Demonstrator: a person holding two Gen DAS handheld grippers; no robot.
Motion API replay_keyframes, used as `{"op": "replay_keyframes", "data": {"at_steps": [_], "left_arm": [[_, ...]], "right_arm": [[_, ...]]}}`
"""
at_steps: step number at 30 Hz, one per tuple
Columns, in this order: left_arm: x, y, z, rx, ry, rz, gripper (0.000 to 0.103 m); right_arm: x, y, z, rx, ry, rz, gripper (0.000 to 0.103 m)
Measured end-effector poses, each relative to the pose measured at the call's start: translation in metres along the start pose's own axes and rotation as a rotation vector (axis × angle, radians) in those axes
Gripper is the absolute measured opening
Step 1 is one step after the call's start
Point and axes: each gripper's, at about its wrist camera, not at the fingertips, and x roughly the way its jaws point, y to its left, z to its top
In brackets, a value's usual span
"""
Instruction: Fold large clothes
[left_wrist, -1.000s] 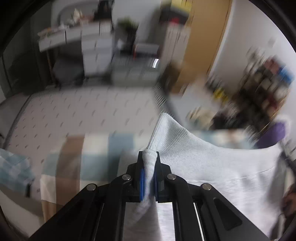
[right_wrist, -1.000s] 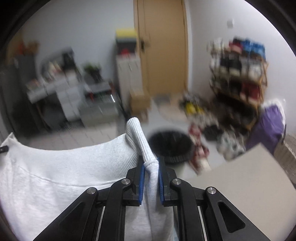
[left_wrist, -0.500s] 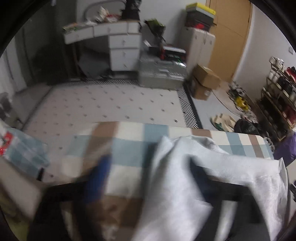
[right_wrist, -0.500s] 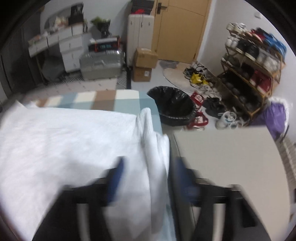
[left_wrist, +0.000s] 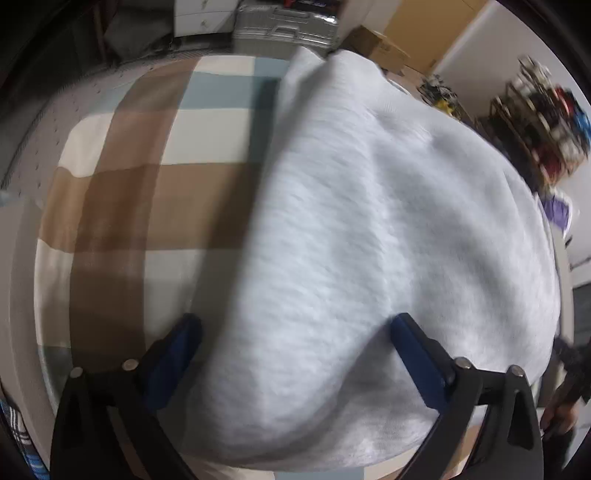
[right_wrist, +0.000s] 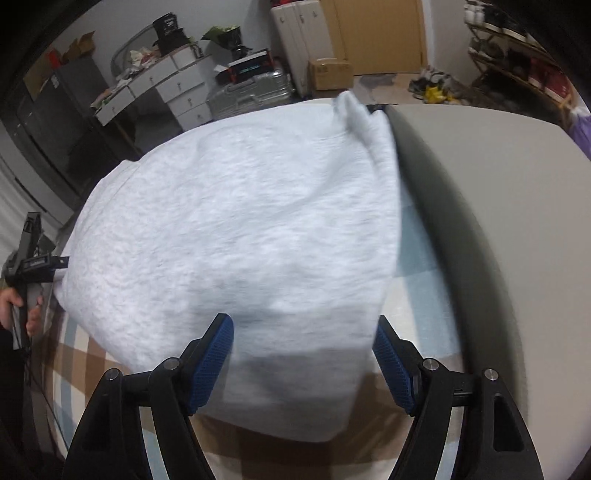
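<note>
While both claws hang over it, the pale grey garment (left_wrist: 388, 240) lies heaped on the checked cloth (left_wrist: 122, 206) of the table, filling centre and right of the left wrist view. Left claw (left_wrist: 295, 354): jaws wide, closing slightly, fabric between the pads, nothing pinched. Right claw (right_wrist: 303, 354): jaws about half apart, closing, straddling the garment's (right_wrist: 236, 236) near edge, not gripping. Garment's long axis probably runs from bottom centre toward upper right; blur makes this uncertain. It sits directly ahead of both claws, neither clearly nearer. No legible writing or brand anywhere.
</note>
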Motion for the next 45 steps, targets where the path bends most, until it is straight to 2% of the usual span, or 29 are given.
{"op": "replay_keyframes", "data": {"at_steps": [1, 2, 4, 5, 6, 9, 13, 19, 21, 22, 24, 25, 26, 27, 28, 29, 30, 31, 32, 33, 35, 36, 37, 39, 40, 42, 43, 45], "left_arm": [[-0.001, -0.004, -0.003, 0.010, -0.007, 0.003, 0.089], [-0.003, -0.008, -0.006, 0.022, -0.011, 0.003, 0.075], [-0.007, -0.015, -0.014, 0.040, -0.001, 0.010, 0.053], [-0.009, -0.017, -0.019, 0.053, 0.001, 0.032, 0.045], [-0.010, -0.019, -0.023, 0.060, 0.004, 0.035, 0.043], [-0.015, -0.023, -0.046, 0.064, 0.006, 0.039, 0.037], [-0.034, -0.019, -0.093, 0.046, -0.034, 0.038, 0.034], [-0.071, -0.003, -0.204, -0.003, -0.079, -0.039, 0.034], [-0.086, 0.005, -0.226, -0.042, -0.106, -0.032, 0.034], [-0.098, 0.014, -0.235, -0.072, -0.156, -0.003, 0.034], [-0.121, 0.028, -0.240, -0.136, -0.242, 0.074, 0.035], [-0.134, 0.032, -0.242, -0.168, -0.300, 0.136, 0.035], [-0.146, 0.032, -0.245, -0.184, -0.350, 0.188, 0.035], [-0.156, 0.028, -0.250, -0.183, -0.391, 0.215, 0.035], [-0.163, 0.020, -0.250, -0.159, -0.425, 0.205, 0.035], [-0.169, 0.006, -0.248, -0.117, -0.455, 0.164, 0.036], [-0.170, -0.010, -0.243, -0.066, -0.470, 0.106, 0.037], [-0.168, -0.020, -0.243, -0.025, -0.472, 0.068, 0.045], [-0.158, -0.040, -0.231, 0.039, -0.462, 0.031, 0.056], [-0.150, -0.049, -0.234, 0.082, -0.448, 0.022, 0.060], [-0.119, -0.072, -0.223, 0.168, -0.406, 0.064, 0.061], [-0.110, -0.064, -0.227, 0.182, -0.377, 0.106, 0.061], [-0.087, -0.066, -0.217, 0.193, -0.329, 0.154, 0.061], [-0.060, -0.061, -0.209, 0.162, -0.284, 0.134, 0.063], [-0.057, -0.052, -0.209, 0.131, -0.297, 0.104, 0.065], [-0.057, -0.039, -0.212, 0.093, -0.312, 0.065, 0.065], [-0.056, -0.033, -0.211, 0.091, -0.318, 0.043, 0.066], [-0.057, -0.031, -0.216, 0.093, -0.341, 0.014, 0.066]], "right_arm": [[0.000, 0.004, -0.001, -0.022, -0.015, -0.001, 0.056], [0.002, 0.010, -0.001, -0.046, -0.023, 0.001, 0.052], [0.001, 0.017, -0.002, -0.064, -0.036, -0.012, 0.044], [-0.001, 0.019, -0.004, -0.072, -0.040, -0.001, 0.034], [-0.004, 0.020, -0.006, -0.086, -0.038, 0.014, 0.029], [-0.009, 0.030, -0.018, -0.157, -0.017, -0.001, 0.022], [-0.024, 0.044, -0.049, -0.237, 0.019, 0.005, 0.018], [-0.064, 0.047, -0.125, -0.333, 0.073, 0.061, 0.018], [-0.077, 0.047, -0.144, -0.361, 0.079, 0.058, 0.021], [-0.085, 0.046, -0.148, -0.370, 0.074, 0.041, 0.022], [-0.107, 0.038, -0.146, -0.305, 0.030, -0.015, 0.024], [-0.127, 0.036, -0.141, -0.256, -0.020, -0.026, 0.024], [-0.150, 0.038, -0.135, -0.227, -0.089, 0.010, 0.025], [-0.175, 0.047, -0.134, -0.219, -0.174, 0.077, 0.027], [-0.200, 0.062, -0.136, -0.237, -0.263, 0.132, 0.029], [-0.217, 0.080, -0.139, -0.269, -0.325, 0.163, 0.051], [-0.229, 0.101, -0.141, -0.303, -0.375, 0.183, 0.090], [-0.232, 0.121, -0.142, -0.322, -0.410, 0.189, 0.100], [-0.231, 0.139, -0.144, -0.332, -0.436, 0.194, 0.103], [-0.223, 0.159, -0.146, -0.354, -0.448, 0.212, 0.102], [-0.192, 0.194, -0.147, -0.393, -0.394, 0.215, 0.100], [-0.171, 0.210, -0.149, -0.413, -0.352, 0.200, 0.100], [-0.148, 0.222, -0.148, -0.435, -0.313, 0.180, 0.099], [-0.111, 0.238, -0.156, -0.473, -0.243, 0.109, 0.092], [-0.089, 0.242, -0.160, -0.478, -0.192, 0.058, 0.091], [-0.048, 0.230, -0.169, -0.473, -0.083, 0.011, 0.096], [-0.033, 0.219, -0.173, -0.451, -0.066, 0.012, 0.097], [-0.027, 0.208, -0.177, -0.427, -0.089, 0.046, 0.099]]}}
